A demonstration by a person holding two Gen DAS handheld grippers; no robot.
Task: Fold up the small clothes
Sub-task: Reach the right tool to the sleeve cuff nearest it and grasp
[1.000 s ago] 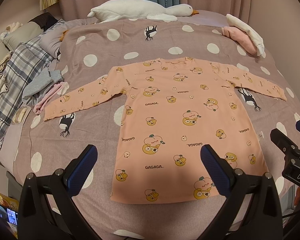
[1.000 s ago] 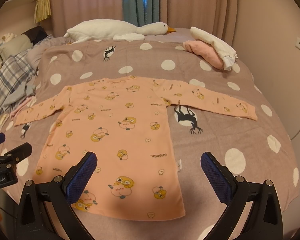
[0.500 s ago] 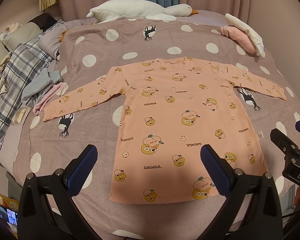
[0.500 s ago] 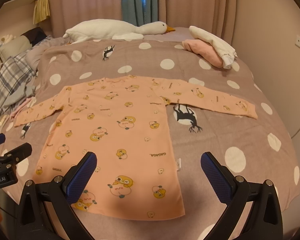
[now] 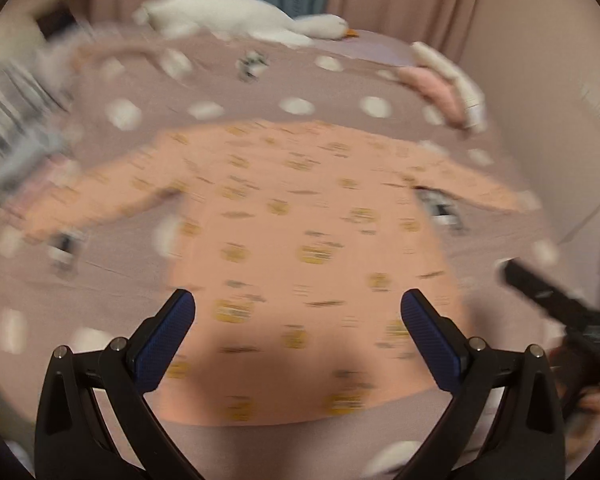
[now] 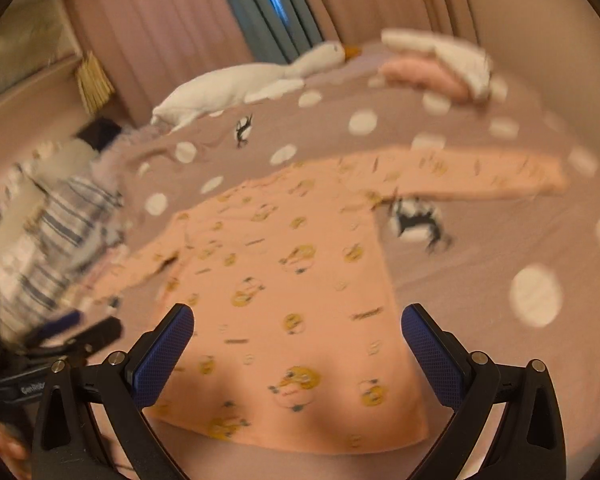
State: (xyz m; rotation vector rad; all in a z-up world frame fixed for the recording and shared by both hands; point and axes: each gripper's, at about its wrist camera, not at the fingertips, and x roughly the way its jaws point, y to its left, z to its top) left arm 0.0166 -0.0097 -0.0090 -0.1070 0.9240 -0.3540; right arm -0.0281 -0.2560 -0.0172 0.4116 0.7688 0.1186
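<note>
A mauve bedspread (image 5: pixel 260 92) with pale dots covers the bed, and the peach long-sleeved shirt (image 5: pixel 300 248) lies flat at its middle with both sleeves spread out. A white goose plush (image 6: pixel 236 88) rests beyond the shirt. The left gripper (image 5: pixel 298 308) and right gripper (image 6: pixel 298 320) hover above the hem, jaws wide apart and holding nothing.

White lettering on the body of the left claw (image 6: pixel 74 326), seen at the lower left edge of the right wrist view, reads "GenRobo"; the rest of the word is cut off behind the right claw's (image 6: pixel 298 334) own frame. Dark printed words are scattered over the shirt (image 6: pixel 300 292) on the bed (image 6: pixel 480 264), but motion blur leaves them unreadable in both views. No other legible text.
</note>
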